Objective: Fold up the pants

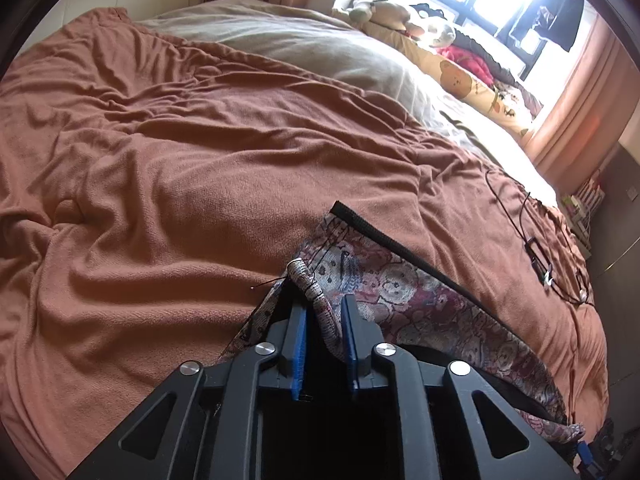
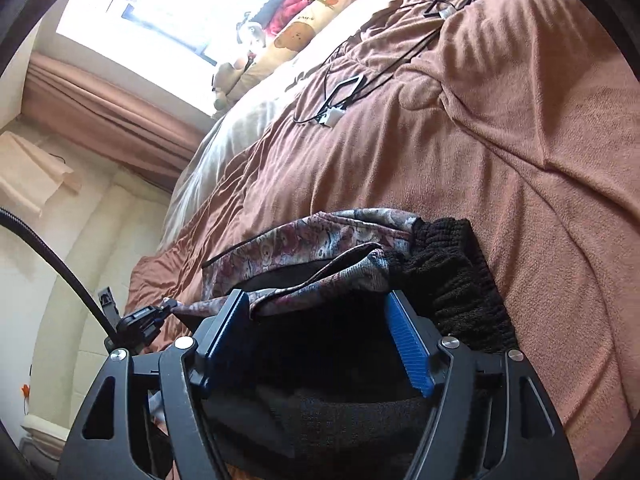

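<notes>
The patterned pants [image 1: 400, 280] lie folded on the brown blanket [image 1: 160, 140], with a black trim strip [image 1: 384, 236] along their far edge. My left gripper [image 1: 323, 302] is open; a rolled fold of the patterned cloth [image 1: 320, 308] runs loosely between its blue pads [image 1: 299, 340]. In the right wrist view the pants [image 2: 304, 236] sit just ahead, their black knit waistband [image 2: 448, 264] to the right. My right gripper [image 2: 317, 294] stands wide open over the pants' dark inside, its pads [image 2: 408, 344] clear of the cloth.
Black cables with small frames [image 1: 536, 252] [image 2: 344, 88] lie on the blanket beyond the pants. A grey duvet [image 1: 300, 44], printed pillow and plush toys [image 1: 400, 12] line the window side. Curtains and a padded headboard [image 2: 100, 240] border the bed.
</notes>
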A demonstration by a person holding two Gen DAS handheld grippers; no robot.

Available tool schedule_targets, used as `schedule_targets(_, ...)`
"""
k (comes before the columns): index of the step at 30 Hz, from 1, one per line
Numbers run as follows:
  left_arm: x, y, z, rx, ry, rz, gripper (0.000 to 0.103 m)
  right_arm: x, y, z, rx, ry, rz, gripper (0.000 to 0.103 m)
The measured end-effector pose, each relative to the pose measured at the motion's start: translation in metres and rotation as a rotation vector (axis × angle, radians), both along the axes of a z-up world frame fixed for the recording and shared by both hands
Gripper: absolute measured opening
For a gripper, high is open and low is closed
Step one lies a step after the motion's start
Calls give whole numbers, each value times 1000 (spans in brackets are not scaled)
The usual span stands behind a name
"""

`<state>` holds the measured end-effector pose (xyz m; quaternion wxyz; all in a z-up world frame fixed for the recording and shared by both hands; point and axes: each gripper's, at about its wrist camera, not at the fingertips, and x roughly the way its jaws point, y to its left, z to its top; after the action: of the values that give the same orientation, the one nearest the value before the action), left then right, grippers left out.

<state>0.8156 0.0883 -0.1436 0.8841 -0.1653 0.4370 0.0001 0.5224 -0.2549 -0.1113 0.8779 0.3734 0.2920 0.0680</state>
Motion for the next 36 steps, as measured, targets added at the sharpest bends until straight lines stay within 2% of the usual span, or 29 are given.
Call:
schedule_targets(2, -1, 2, 1, 22, -6, -10, 41, -2, -1, 7, -34, -6, 8, 69)
schedule_targets(4, -6, 5, 6, 61, -28, -22, 64, -3, 0, 12, -128, 13, 2, 69)
schedule_targets(6, -11, 10, 10, 104, -49, -35, 70, -5, 3, 15, -234, 30, -9, 69)
schedule_targets(12, -6, 12, 2, 231, -27, -125, 70, -4, 10, 15, -427, 110, -24, 69)
schedule_targets(19, 8, -19, -21, 364, -33, -283, 70, 9, 23, 13, -507, 188, -1, 69)
schedule_targets(27, 30, -39, -40, 400, -47, -350, 70, 23, 26, 0, -551, 209, 27, 69)
schedule_targets(32, 44, -46, -54, 425, -17, -355, 68, 26, 22, -10, -542, 205, 8, 69)
schedule_targets(33, 45, -46, -56, 417, -20, -355, 64, 26, 22, -11, -544, 202, 5, 64)
schedule_targets(35, 45, -48, -57, 422, -26, -354, 48, 26, 21, -13, -538, 194, 11, 57)
schedule_targets(36, 45, -48, -57, 440, -28, -347, 31, 27, 20, -14, -530, 189, 16, 49)
